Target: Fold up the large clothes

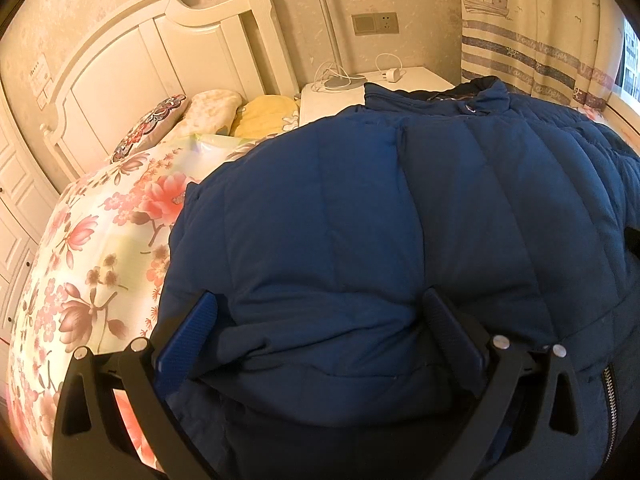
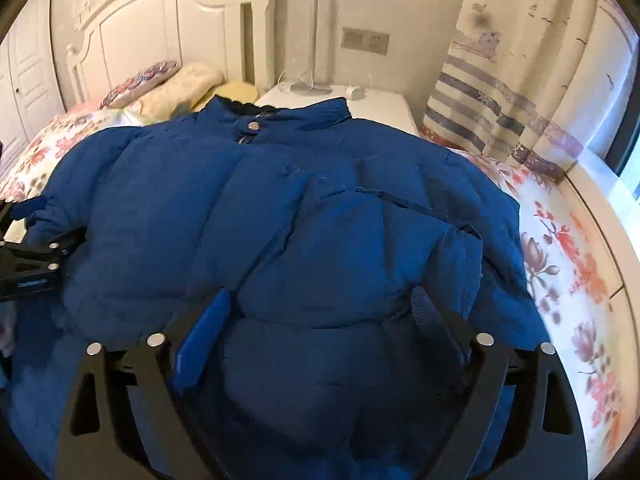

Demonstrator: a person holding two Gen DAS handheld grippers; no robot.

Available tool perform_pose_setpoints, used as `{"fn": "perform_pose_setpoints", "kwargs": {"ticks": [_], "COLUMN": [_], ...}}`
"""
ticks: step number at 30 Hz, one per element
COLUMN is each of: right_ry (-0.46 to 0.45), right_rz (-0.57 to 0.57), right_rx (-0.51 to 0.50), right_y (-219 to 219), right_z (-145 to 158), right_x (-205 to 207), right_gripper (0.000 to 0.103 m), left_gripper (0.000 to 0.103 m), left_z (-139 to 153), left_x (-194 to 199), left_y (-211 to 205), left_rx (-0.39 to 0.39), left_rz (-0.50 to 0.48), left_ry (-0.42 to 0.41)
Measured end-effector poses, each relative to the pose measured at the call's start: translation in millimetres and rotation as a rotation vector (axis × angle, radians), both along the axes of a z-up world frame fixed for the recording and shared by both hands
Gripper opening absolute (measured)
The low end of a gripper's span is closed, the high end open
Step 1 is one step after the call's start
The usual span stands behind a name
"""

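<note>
A large dark blue puffer jacket [image 1: 400, 208] lies front-up on the bed, collar toward the headboard; it fills the right wrist view [image 2: 280, 208] too. My left gripper [image 1: 320, 312] is open, its jaws wide apart around a puffy fold at the jacket's left side. My right gripper [image 2: 320, 308] is open, its jaws straddling a bulge of the jacket near the right-hand sleeve, which lies folded over the front. The left gripper also shows at the left edge of the right wrist view [image 2: 28, 236], at the jacket's other sleeve.
The floral bedspread [image 1: 92, 240] shows on both sides of the jacket. Pillows [image 1: 216, 112] lie by the white headboard [image 1: 160, 52]. A white nightstand [image 1: 400, 80] with a lamp and charger stands behind. A striped curtain [image 2: 500, 92] hangs at the right.
</note>
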State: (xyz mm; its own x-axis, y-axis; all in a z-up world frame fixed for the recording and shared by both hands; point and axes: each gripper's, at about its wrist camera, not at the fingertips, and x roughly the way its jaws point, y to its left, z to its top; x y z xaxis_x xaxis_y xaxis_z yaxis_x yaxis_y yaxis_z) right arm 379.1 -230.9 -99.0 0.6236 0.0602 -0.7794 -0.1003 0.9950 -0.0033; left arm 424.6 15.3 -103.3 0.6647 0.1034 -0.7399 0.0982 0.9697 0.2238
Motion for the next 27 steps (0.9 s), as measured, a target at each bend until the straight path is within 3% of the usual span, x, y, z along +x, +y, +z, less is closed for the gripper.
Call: {"fn": "perform_pose_setpoints", "kwargs": {"ticks": [2,5,10,15,17,21,23,25,26,27], "right_ry": [0.013,-0.072,-0.012,0.020,-0.016,-0.058,0.009,0.119,0.149,0.120], "right_rz": [-0.040,-0.034,-0.018,-0.037,-0.024,0.050,0.091,0.131,0.133,0.122], "right_rx": [0.013,0.006,-0.028,-0.009,0.034,0.026,-0.001,-0.052,-0.063,-0.045], "right_y": [-3,5,11,10,8,14,20,27,27,25], "right_z": [8,29,-2,8,26,46,32,4,-8,-10], "right_x": [-6,-32,-22,-24,-48,-104,-114,-115,-117,-121], "right_gripper": [0.085,0.085,0.088,0.088,0.088,0.089,0.089,0.089,0.090,0.091], "left_gripper": [0.101,0.101,0.101,0.101,0.100,0.101,0.101,0.101,0.101,0.101], "left_z": [0,0,0,4,14,38,30,4,-8,-8], "left_x": [0,0,0,-6,-24,-94,-127,-145,-151,-155], "left_y": [0,1,1,2,-1,-22,-36,-50,-53,-48], "left_rx": [0.002,-0.001,0.002,0.022,0.046,-0.056,-0.084,-0.036,-0.005,-0.026], "left_rz": [0.001,0.001,0.001,0.025,0.067,-0.078,-0.163,-0.207,-0.211,-0.199], "left_ry": [0.000,0.000,0.000,-0.012,-0.031,-0.046,0.000,0.086,0.095,0.070]}}
